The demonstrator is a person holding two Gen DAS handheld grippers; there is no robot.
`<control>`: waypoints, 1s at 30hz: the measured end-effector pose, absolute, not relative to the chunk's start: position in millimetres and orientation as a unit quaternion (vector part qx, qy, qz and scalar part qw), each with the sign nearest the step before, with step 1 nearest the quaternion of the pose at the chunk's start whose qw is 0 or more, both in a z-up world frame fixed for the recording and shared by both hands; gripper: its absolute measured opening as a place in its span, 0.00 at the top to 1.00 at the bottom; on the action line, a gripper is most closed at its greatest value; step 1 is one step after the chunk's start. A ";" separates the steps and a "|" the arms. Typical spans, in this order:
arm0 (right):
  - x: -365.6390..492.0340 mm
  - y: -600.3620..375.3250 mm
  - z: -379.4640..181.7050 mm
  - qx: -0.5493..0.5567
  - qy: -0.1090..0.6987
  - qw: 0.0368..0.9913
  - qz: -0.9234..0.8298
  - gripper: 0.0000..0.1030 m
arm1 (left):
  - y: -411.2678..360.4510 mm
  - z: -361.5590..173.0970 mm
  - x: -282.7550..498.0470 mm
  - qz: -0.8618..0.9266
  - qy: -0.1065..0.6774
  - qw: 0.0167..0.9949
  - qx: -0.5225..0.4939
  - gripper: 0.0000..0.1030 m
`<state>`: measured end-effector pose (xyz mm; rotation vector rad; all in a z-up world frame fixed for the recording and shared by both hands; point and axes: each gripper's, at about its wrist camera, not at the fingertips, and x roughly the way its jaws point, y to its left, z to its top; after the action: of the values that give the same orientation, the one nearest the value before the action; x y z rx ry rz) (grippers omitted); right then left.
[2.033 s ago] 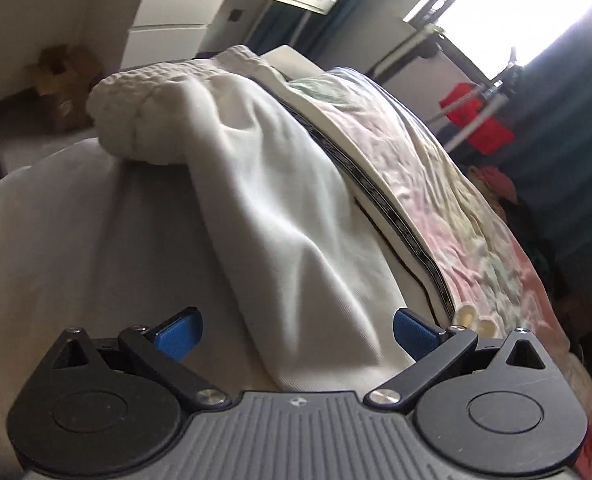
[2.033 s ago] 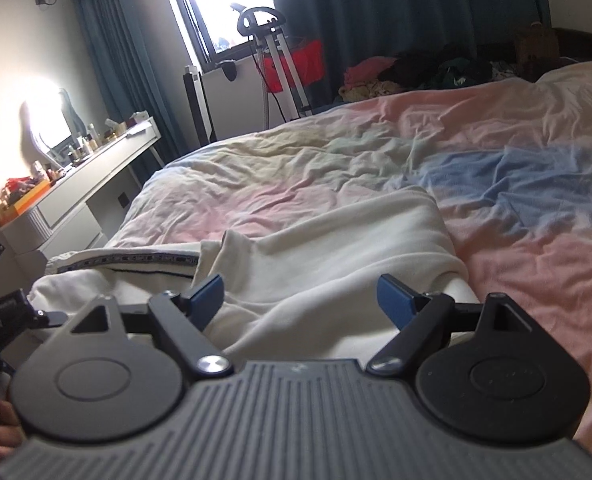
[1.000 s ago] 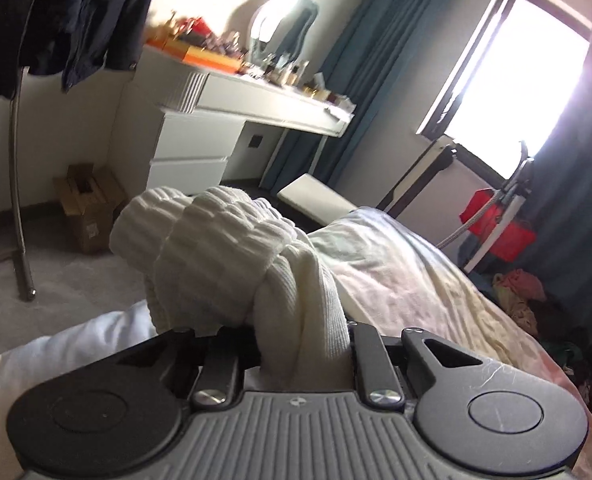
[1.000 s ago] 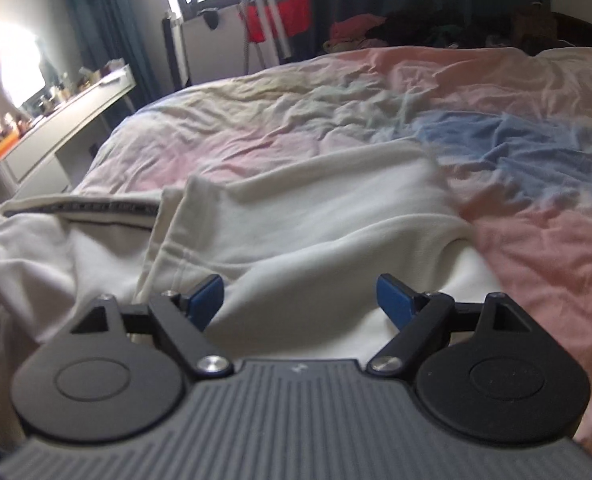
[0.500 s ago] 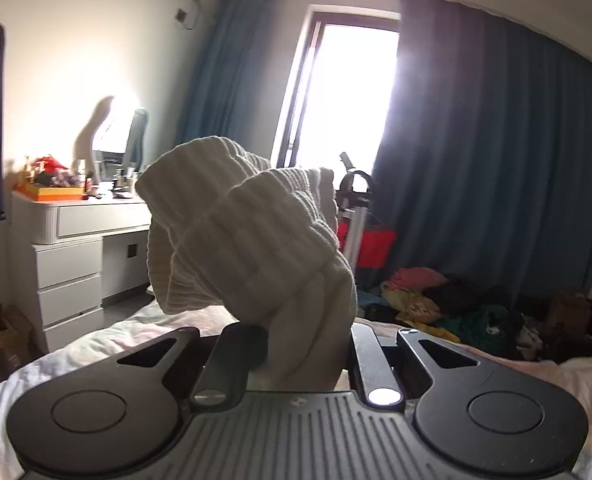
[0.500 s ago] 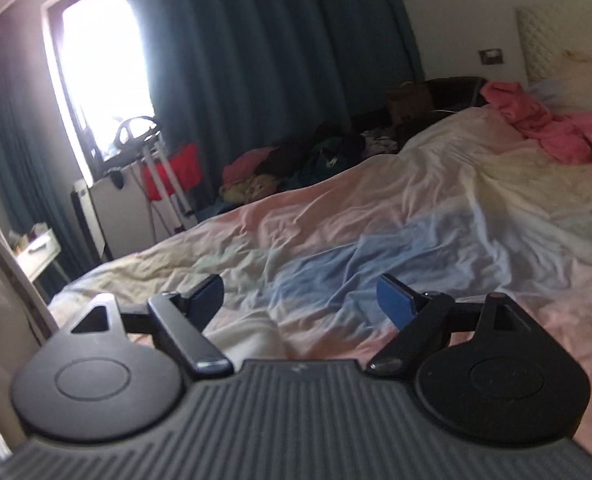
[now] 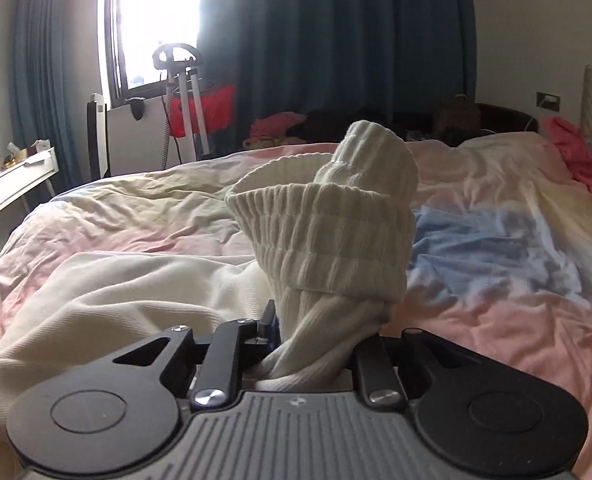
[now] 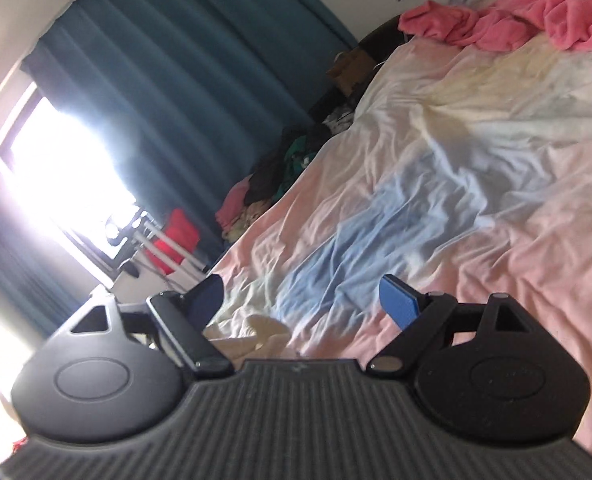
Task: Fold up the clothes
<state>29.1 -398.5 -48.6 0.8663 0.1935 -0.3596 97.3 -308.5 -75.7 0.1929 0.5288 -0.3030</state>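
My left gripper (image 7: 315,344) is shut on the ribbed cuff (image 7: 327,236) of a cream white garment and holds it above the bed. The rest of the cream garment (image 7: 116,292) lies spread on the bed to the lower left in the left wrist view. A small part of it (image 8: 252,332) shows between the fingers in the right wrist view. My right gripper (image 8: 301,300) is open and empty, tilted, above the bed.
The bed has a pastel pink, blue and yellow duvet (image 7: 495,248). A pink cloth (image 8: 495,16) lies near the headboard. A clothes pile (image 7: 296,124) and a stand with a red item (image 7: 200,108) are by the dark curtains. A white dresser (image 7: 8,184) stands at the left.
My left gripper closed on the cream cuff, lifted it and swung from the dresser side toward the bed. My right gripper stayed open, rose and tilted away from the garment.
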 end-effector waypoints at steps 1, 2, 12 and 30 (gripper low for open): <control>32.6 -397.7 -49.8 0.420 0.099 0.887 -0.165 0.15 | -301.7 -76.4 101.1 -0.159 0.268 0.945 0.100 0.67; 36.4 -396.8 -50.4 0.423 0.104 0.886 -0.157 0.15 | -293.5 -77.1 105.9 -0.172 0.278 0.940 0.102 0.60; 60.7 -389.6 -60.6 0.466 0.161 0.866 -0.087 0.15 | -183.5 -60.2 63.5 -0.272 0.306 0.904 0.120 0.05; 135.5 -335.6 -93.8 0.411 0.308 0.854 -0.083 0.26 | -56.1 -53.3 29.4 -0.170 0.259 0.940 0.141 0.01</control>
<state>135.5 -335.6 -93.8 0.8647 0.6472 -0.1741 29.4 -56.1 -53.3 0.2883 0.5289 -0.3478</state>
